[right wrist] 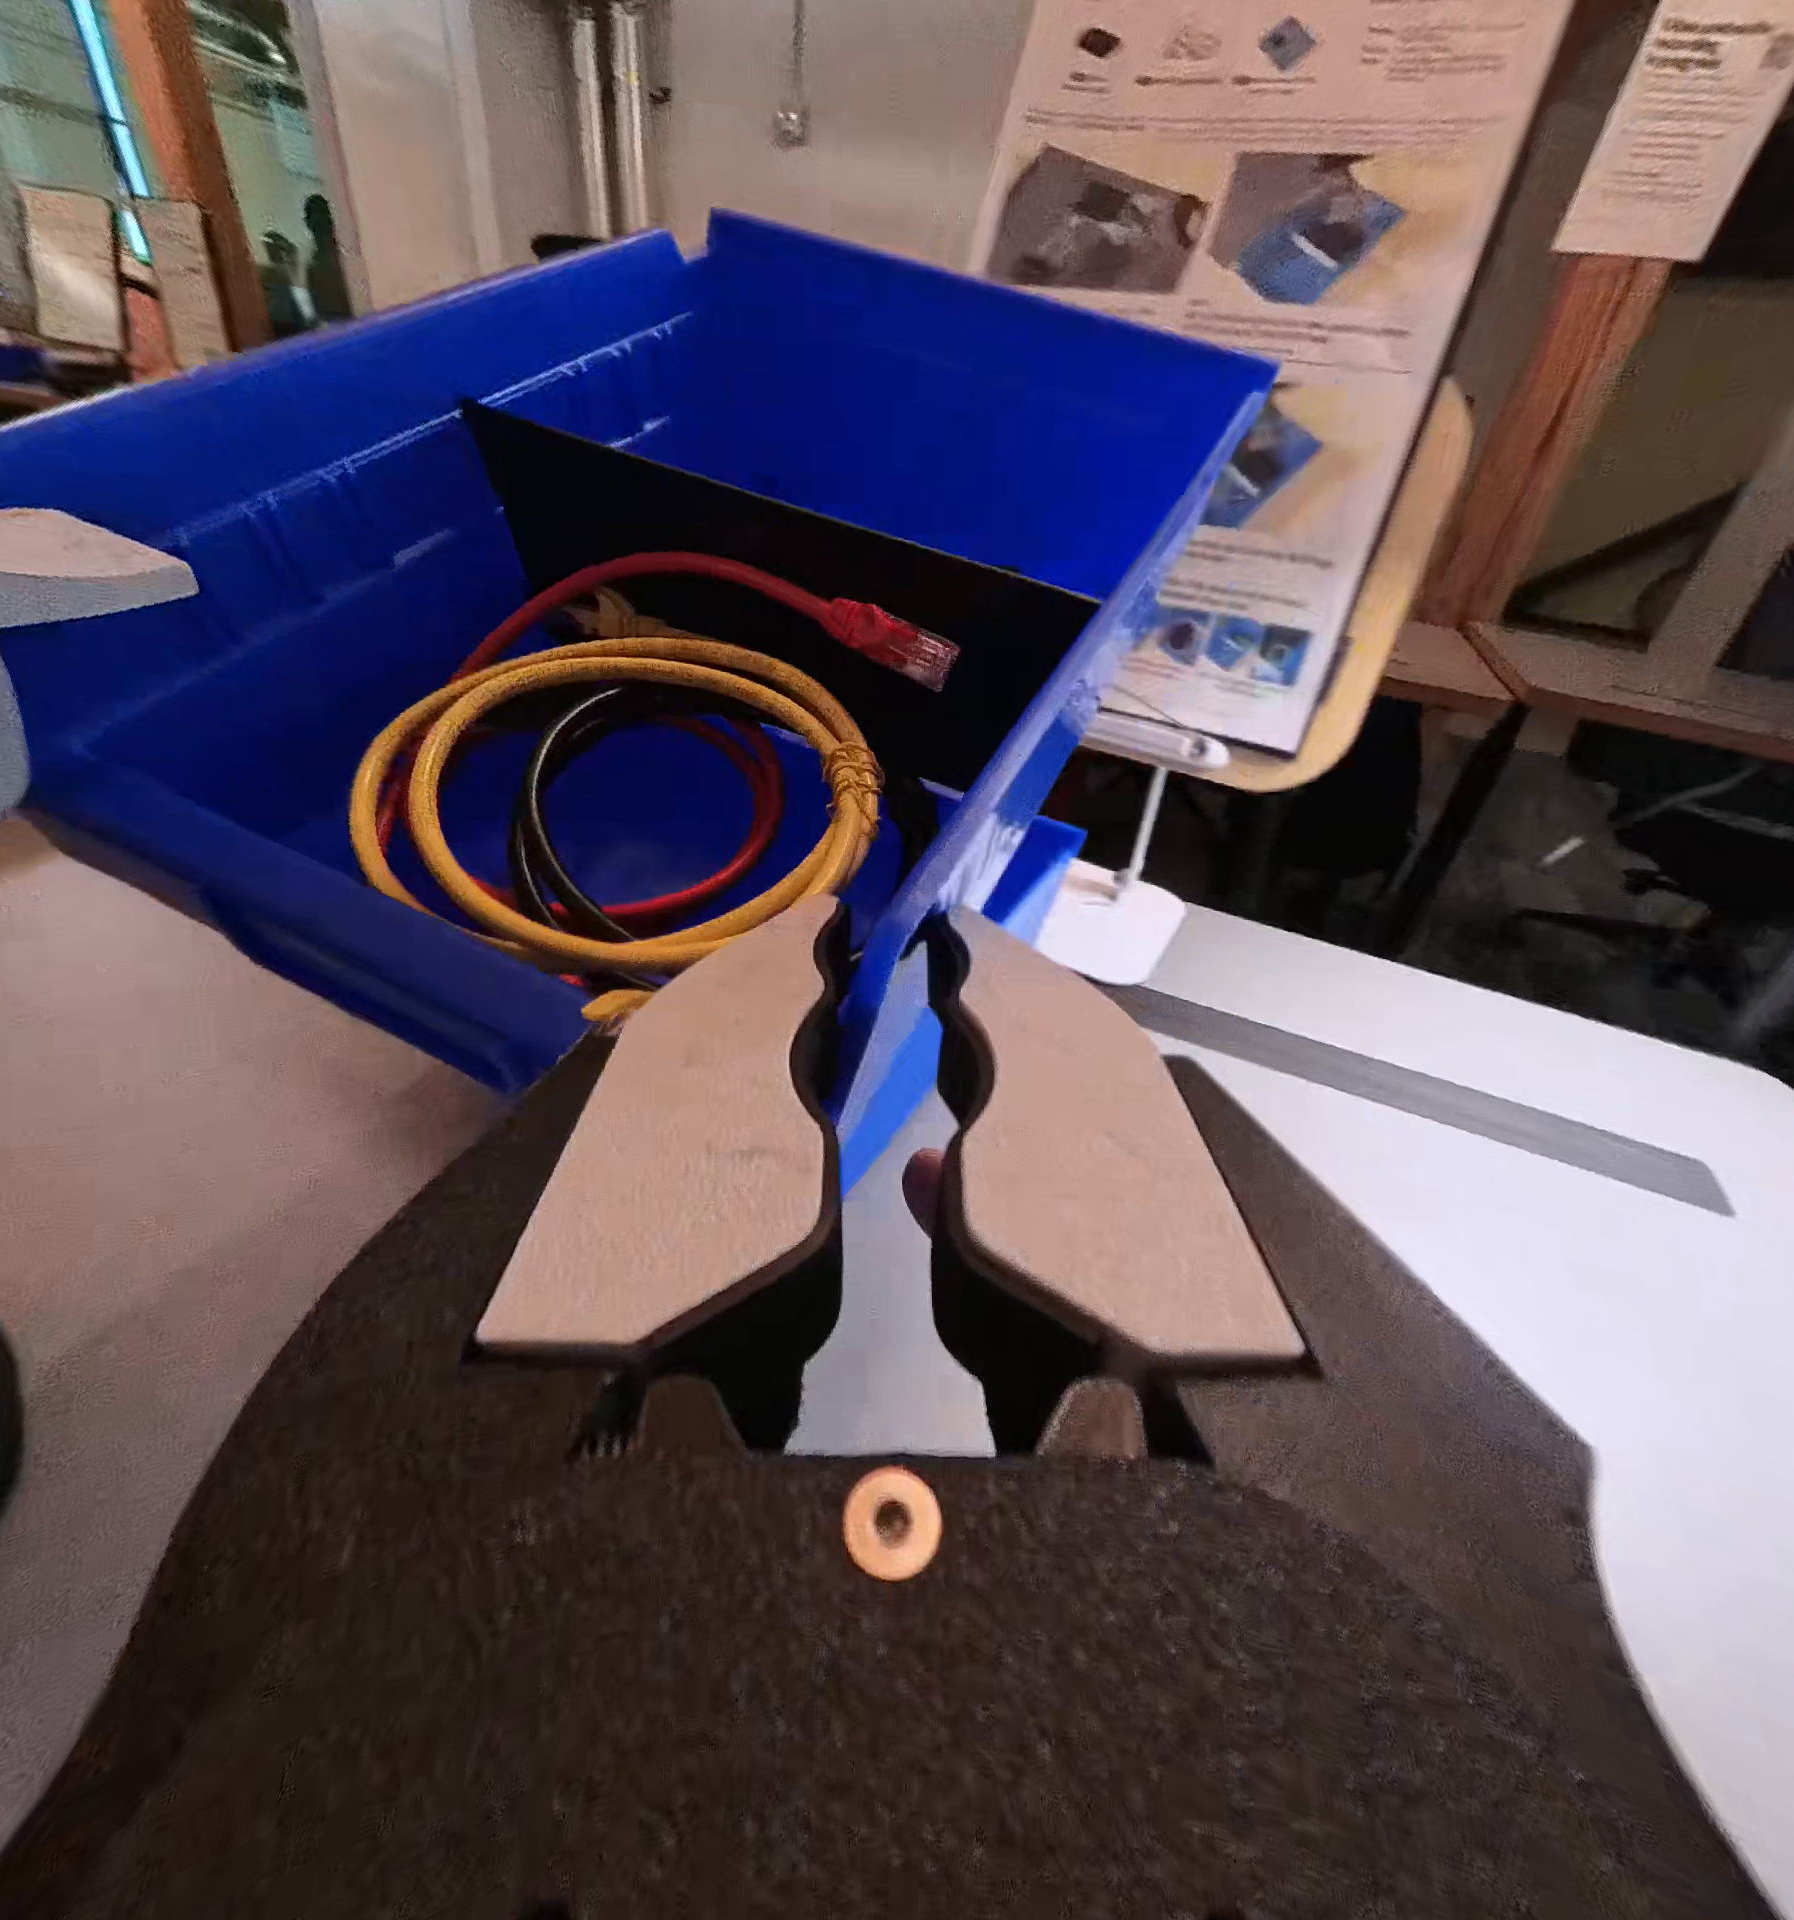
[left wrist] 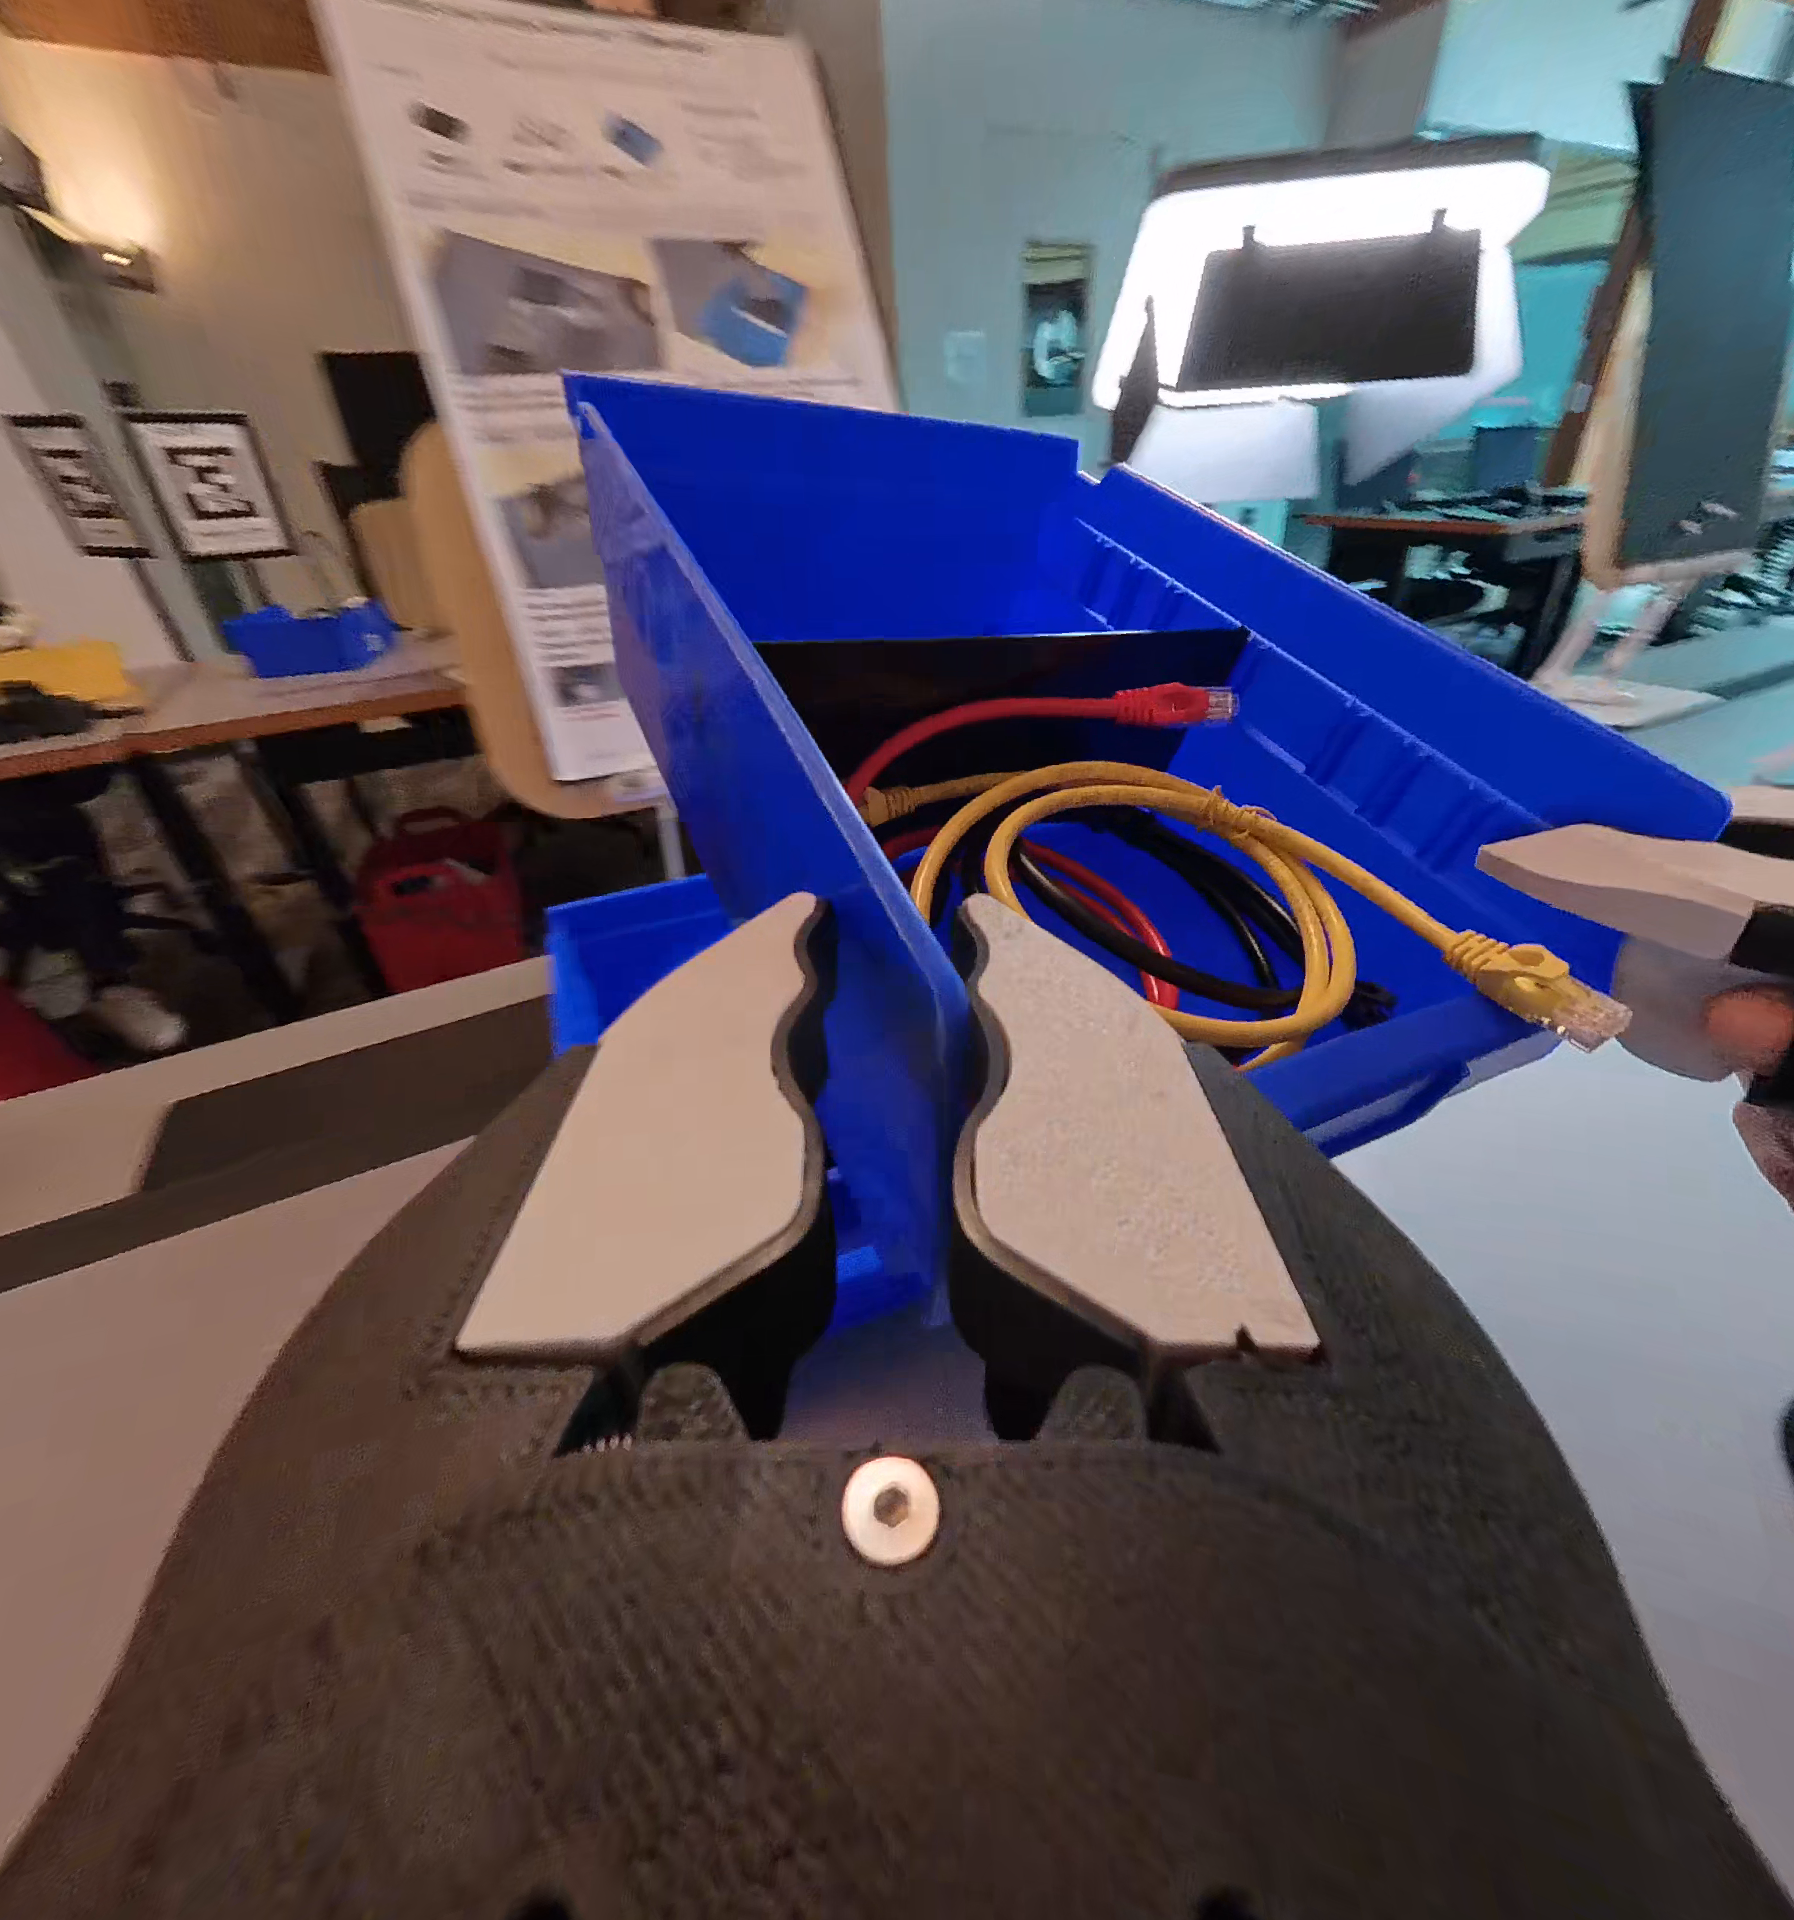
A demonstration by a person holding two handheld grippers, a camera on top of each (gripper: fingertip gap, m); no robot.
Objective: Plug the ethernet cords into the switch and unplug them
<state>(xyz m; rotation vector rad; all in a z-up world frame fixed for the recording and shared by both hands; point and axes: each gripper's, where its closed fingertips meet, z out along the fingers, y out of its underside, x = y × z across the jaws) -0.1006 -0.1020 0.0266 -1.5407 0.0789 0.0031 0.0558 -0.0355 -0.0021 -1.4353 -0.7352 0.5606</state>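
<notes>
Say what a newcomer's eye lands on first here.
The tilted blue bin fills the middle of both views, each side wall pinched by tongs: left tongs, right tongs. Inside coil a yellow cord, red cord and black cord, in front of a black divider.

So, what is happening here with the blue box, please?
A person holds a gripper in each hand, and both clamp opposite side walls of the blue bin: the left gripper, the right gripper. The bin looks tilted. Inside lie coiled yellow, red and black ethernet cords. No switch is visible.
</notes>
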